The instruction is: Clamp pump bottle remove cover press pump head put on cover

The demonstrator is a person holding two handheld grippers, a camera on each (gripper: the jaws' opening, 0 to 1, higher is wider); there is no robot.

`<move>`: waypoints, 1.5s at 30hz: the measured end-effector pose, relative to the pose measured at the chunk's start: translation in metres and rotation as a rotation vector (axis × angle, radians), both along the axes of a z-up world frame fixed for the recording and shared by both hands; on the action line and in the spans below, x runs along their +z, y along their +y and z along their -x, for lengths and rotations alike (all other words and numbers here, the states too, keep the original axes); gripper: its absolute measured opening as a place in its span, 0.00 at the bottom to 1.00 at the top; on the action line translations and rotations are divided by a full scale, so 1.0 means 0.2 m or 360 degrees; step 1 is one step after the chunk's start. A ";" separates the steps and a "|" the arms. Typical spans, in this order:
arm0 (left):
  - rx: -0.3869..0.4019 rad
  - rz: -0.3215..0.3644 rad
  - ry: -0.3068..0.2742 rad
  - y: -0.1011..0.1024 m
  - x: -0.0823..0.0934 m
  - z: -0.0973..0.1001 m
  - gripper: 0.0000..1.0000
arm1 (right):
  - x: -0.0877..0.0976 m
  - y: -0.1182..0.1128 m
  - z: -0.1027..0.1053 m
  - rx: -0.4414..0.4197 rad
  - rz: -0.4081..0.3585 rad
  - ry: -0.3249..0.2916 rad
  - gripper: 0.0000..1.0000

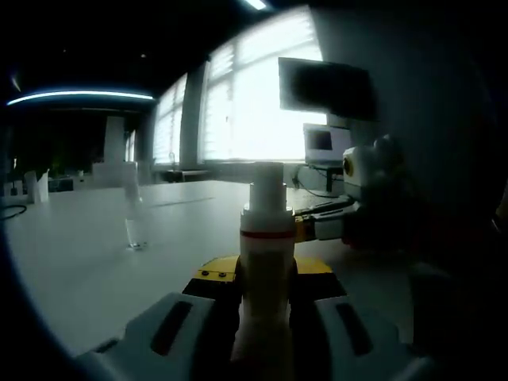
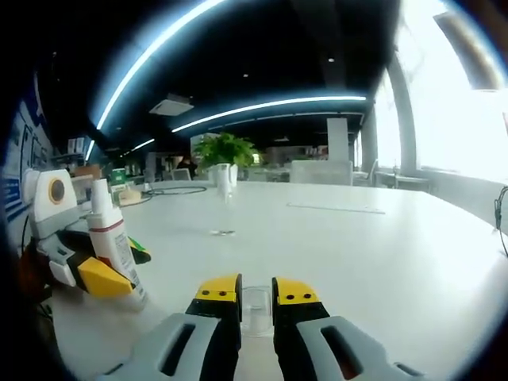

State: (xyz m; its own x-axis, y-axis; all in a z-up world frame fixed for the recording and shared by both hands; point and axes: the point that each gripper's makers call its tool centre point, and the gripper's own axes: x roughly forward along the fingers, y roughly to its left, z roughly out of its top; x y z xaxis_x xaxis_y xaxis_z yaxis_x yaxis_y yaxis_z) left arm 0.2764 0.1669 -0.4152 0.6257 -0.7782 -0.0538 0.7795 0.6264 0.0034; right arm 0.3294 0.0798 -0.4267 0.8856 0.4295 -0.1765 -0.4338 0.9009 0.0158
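Observation:
A white pump bottle [image 1: 267, 262] with a red band stands upright between the jaws of my left gripper [image 1: 267, 278], which is shut on its body. Its pump head [image 1: 267, 184] is bare. In the right gripper view the same bottle [image 2: 109, 234] appears at the left, held in the left gripper [image 2: 119, 266]. My right gripper [image 2: 255, 295] is shut on a small clear cover [image 2: 255, 308] low over the table. From the left gripper view, the right gripper [image 1: 308, 226] sits just right of the bottle, a short gap away.
The white table [image 2: 365, 254] stretches wide ahead. A clear, hard-to-make-out object [image 1: 133, 226] stands on it left of the bottle. A potted plant [image 2: 225, 149] and cups sit at the far end. Monitors [image 1: 325, 143] and cables are beside the bright windows.

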 end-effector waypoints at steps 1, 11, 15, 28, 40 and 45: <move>0.0000 0.0000 0.0000 0.00 0.00 0.00 0.14 | 0.01 -0.01 0.00 -0.0010 -0.0010 -0.0014 0.10; 0.0000 0.0000 0.0000 0.00 0.00 0.00 0.14 | 0.05 -0.04 0.01 -0.0033 -0.0046 -0.0038 0.10; 0.0001 0.0000 0.0000 0.00 0.00 0.00 0.14 | 0.05 -0.04 0.04 -0.0030 -0.0049 -0.0045 0.10; 0.0003 0.0000 0.0000 0.00 0.00 0.00 0.14 | 0.12 -0.10 0.12 -0.0037 -0.0019 -0.0115 0.09; 0.0003 0.0001 0.0000 0.00 0.00 0.00 0.14 | 0.17 -0.13 0.19 -0.0026 0.0018 -0.0173 0.00; 0.0004 0.0001 0.0001 0.00 0.00 0.00 0.14 | 0.15 -0.14 0.21 -0.0024 0.0049 -0.0180 0.00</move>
State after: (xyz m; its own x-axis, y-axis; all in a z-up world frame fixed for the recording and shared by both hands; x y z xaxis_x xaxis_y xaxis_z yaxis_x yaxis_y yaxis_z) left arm 0.2767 0.1673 -0.4149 0.6274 -0.7768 -0.0537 0.7780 0.6282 0.0025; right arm 0.2868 0.0510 -0.3961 0.9070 0.4119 -0.0877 -0.4176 0.9066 -0.0603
